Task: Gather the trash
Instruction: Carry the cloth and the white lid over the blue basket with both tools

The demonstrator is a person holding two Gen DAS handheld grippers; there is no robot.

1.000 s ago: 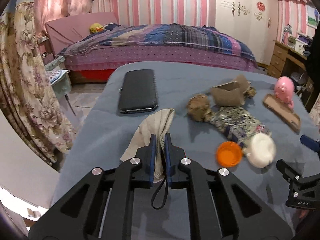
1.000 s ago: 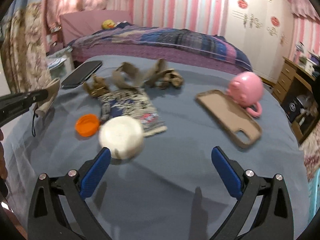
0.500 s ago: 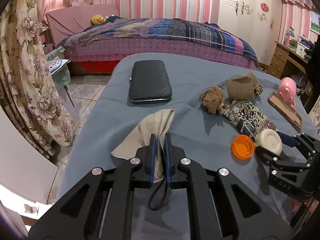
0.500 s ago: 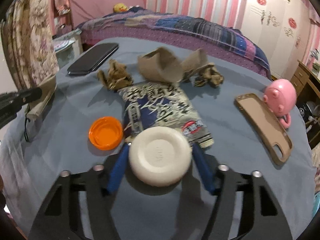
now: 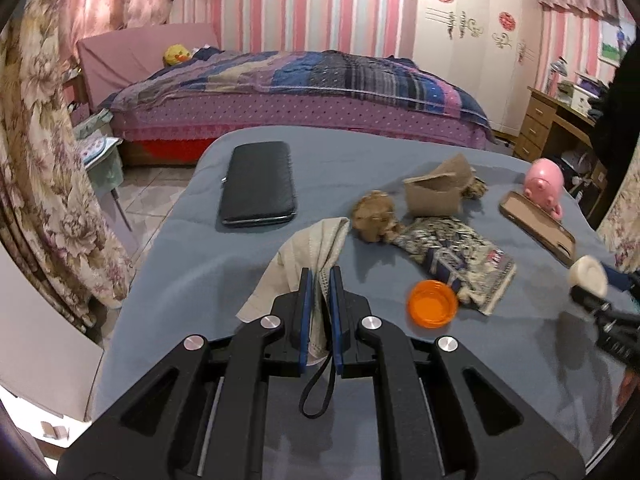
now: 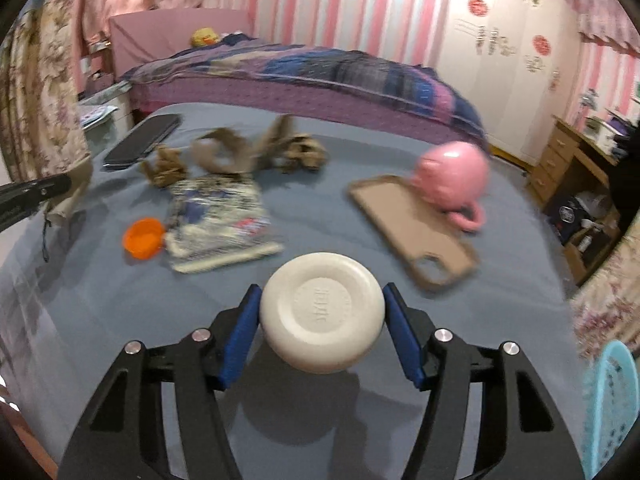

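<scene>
Round off-white plastic lid (image 6: pixel 322 314), domed and smooth, sits clamped edge-to-edge between the blue pads of the right gripper (image 6: pixel 322 322), jaws about half open around its full width; it looks lifted clear of the grey-blue bedspread (image 6: pixel 120 300), with its shadow below. The jaws have just been closing, with the lid between them. Risk: the pads bear on a curved, slick rim at two small contact patches only, so a quick swing or a tilt of the wrist could let the lid pivot or squirt out and roll off the bed's near edge. View is motion-blurred, so speed is likely a factor. Left gripper (image 5: pixel 319 276) is closed tight on a beige cloth bag (image 5: pixel 308 248) with a black cord loop (image 5: pixel 318 388) hanging under it; the mouth looks collapsed flat, so a drop aimed there could miss or bounce off. A pale blue perforated plastic basket (image 6: pixel 610 396) shows at the far right near edge; whether that is the bin I cannot tell. Left of the lid, on the spread: orange plastic cap (image 6: pixel 143 237) touching a crumpled printed snack wrapper (image 6: pixel 218 224), with torn brown cardboard scraps (image 6: pixel 240 152) farther off. Non-trash lies close: tan phone case (image 6: pixel 412 226) just right of the lid's path, pink rounded toy figure (image 6: pixel 454 178) touching its far end, black phone (image 6: pixel 142 145) far left. A low sweep rightward could clip the case.
</scene>
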